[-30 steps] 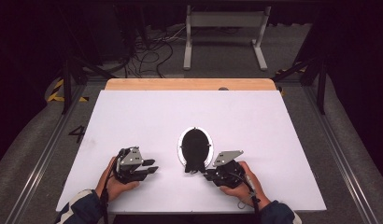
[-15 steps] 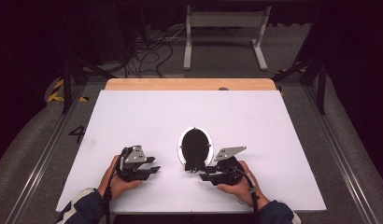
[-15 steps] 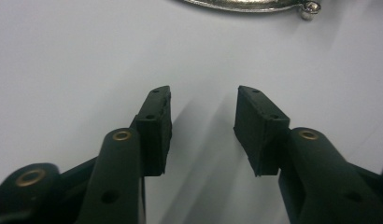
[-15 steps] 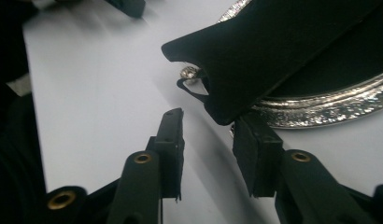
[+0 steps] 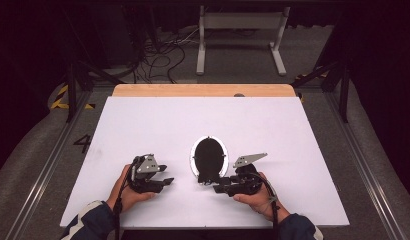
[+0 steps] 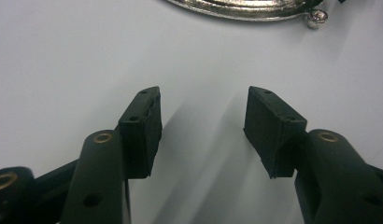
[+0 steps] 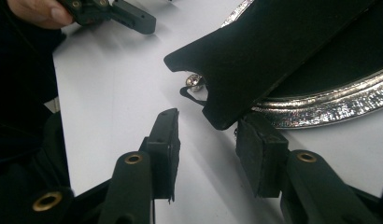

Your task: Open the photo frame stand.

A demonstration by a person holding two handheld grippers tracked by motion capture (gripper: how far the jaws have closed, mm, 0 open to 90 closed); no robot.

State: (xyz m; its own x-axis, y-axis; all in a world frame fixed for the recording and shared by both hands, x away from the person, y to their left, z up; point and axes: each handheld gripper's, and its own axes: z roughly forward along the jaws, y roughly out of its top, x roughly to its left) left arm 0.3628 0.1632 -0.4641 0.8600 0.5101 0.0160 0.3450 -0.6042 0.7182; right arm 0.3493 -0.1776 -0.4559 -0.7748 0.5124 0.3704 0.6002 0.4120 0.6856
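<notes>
An oval silver-rimmed frame (image 5: 209, 159) is laid face down on the white table (image 5: 273, 125), near the middle of its near half, with the black backing turned up. A black stand flap (image 7: 273, 51) is raised off the backing at the frame's near end, and in the right gripper view its notched tip is seen hanging above the table just in front of the jaws.

The right gripper (image 5: 220, 186) is held low at the near right of the frame, pointed left toward the frame's near end. Its jaws have just been opening and are now spread; the flap's tip is seen above and between them, but the pads are not pressed on it. One pad (image 7: 257, 154) lies just under the flap's edge, beside the silver rim (image 7: 329, 105). A small metal ball foot (image 7: 195, 82) is seen at the rim beneath the flap.

The left gripper (image 5: 165, 175) is held on the near left, well apart from the frame and pointed right toward it. Its jaws have also just been opening and are spread, with only bare table between them. In the left gripper view the frame's rim (image 6: 241, 8) and a ball foot (image 6: 317, 17) are seen at the far edge.
</notes>
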